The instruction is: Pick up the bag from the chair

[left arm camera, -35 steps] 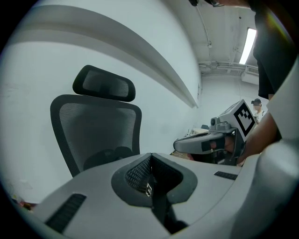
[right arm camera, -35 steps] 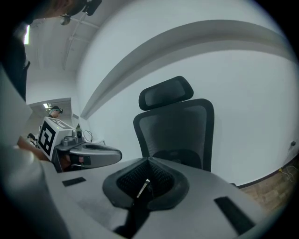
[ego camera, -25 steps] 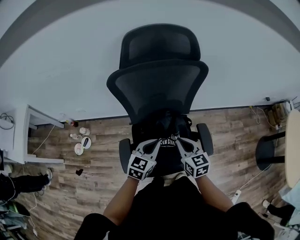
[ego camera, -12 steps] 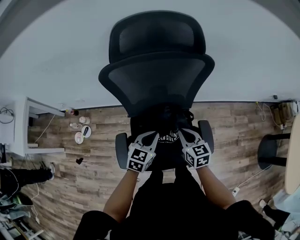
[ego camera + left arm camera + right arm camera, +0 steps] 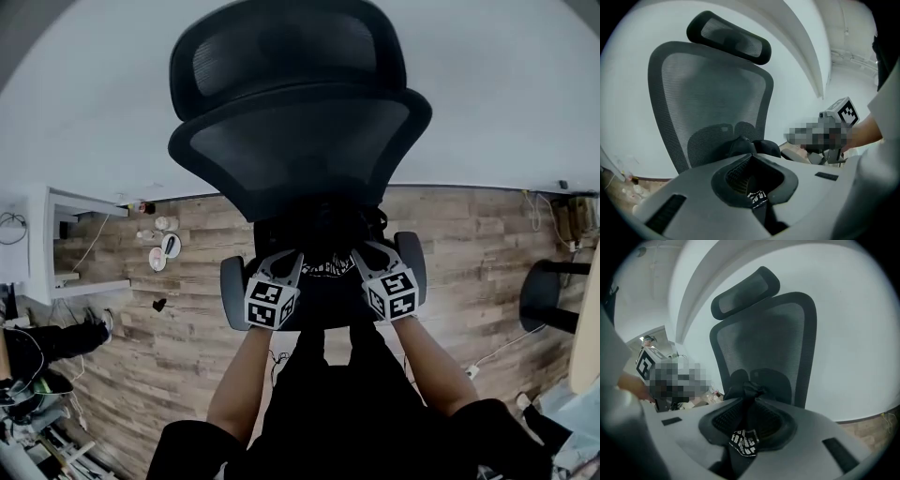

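A black bag [image 5: 328,246] with white print sits on the seat of a black mesh office chair [image 5: 300,150], against the backrest. My left gripper [image 5: 287,259] is shut on a black strap [image 5: 757,200] of the bag, pinched between its jaws. On the other side, my right gripper [image 5: 368,253] is shut on a strap with a white-printed tag [image 5: 744,441]. The bag's bunched top [image 5: 749,386] rises just beyond both pairs of jaws. In the head view the bag's lower part is hidden behind the grippers.
The chair's armrests [image 5: 232,292] [image 5: 412,264] flank the grippers. A white wall stands behind the chair. On the wood floor there are a white shelf unit [image 5: 56,253] and small items [image 5: 161,255] at left, and a black stool [image 5: 548,292] at right.
Both grippers have moved up in the head view, closer to the backrest, still holding the straps. The chair now fills more of the picture.
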`<state>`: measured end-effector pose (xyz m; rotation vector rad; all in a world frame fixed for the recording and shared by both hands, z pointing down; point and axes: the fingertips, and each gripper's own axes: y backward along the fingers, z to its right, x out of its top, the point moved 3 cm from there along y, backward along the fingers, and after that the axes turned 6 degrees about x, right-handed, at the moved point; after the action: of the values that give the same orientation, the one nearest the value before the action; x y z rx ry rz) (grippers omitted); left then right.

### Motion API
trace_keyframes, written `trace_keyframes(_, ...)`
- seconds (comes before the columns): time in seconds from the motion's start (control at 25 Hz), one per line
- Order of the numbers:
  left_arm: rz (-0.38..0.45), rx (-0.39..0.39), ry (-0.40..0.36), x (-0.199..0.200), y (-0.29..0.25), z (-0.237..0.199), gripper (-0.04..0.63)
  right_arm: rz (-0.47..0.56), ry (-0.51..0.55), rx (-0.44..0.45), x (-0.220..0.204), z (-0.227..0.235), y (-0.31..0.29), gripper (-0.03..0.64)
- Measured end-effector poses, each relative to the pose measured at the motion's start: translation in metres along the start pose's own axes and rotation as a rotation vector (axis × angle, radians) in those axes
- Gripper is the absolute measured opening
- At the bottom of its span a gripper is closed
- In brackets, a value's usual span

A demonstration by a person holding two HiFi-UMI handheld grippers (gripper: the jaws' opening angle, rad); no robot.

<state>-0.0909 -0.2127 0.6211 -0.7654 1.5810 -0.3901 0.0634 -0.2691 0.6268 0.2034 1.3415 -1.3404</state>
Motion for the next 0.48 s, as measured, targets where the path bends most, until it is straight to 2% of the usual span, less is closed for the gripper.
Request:
trace_keyframes(0.08, -0.019, 0.009, 0.010, -0.003, -0.006, -0.004, 0.028, -0.028, -0.023, 0.021, -0.009, 0.006, -0.007, 0.162)
trace_keyframes(0.16, -0.036, 0.011, 0.013, -0.003, -0.014, -0.010, 0.194, -0.047, -0.054, 0.036, -0.016, 0.013, -0.015, 0.232)
trace_keyframes(0.24, -0.054, 0.004, 0.007, -0.003, -0.023, -0.017, 0.291, -0.057, -0.087, 0.043, -0.020, 0.020, -0.024, 0.293)
trace_keyframes(0.32, -0.080, -0.013, -0.007, -0.005, -0.033, -0.024, 0.329, -0.068, -0.126, 0.049, -0.025, 0.027, -0.034, 0.330)
trace_keyframes(0.48, -0.156, -0.078, -0.069, -0.011, -0.066, -0.027, 0.336, -0.113, -0.246, 0.097, -0.040, 0.041, -0.056, 0.358)
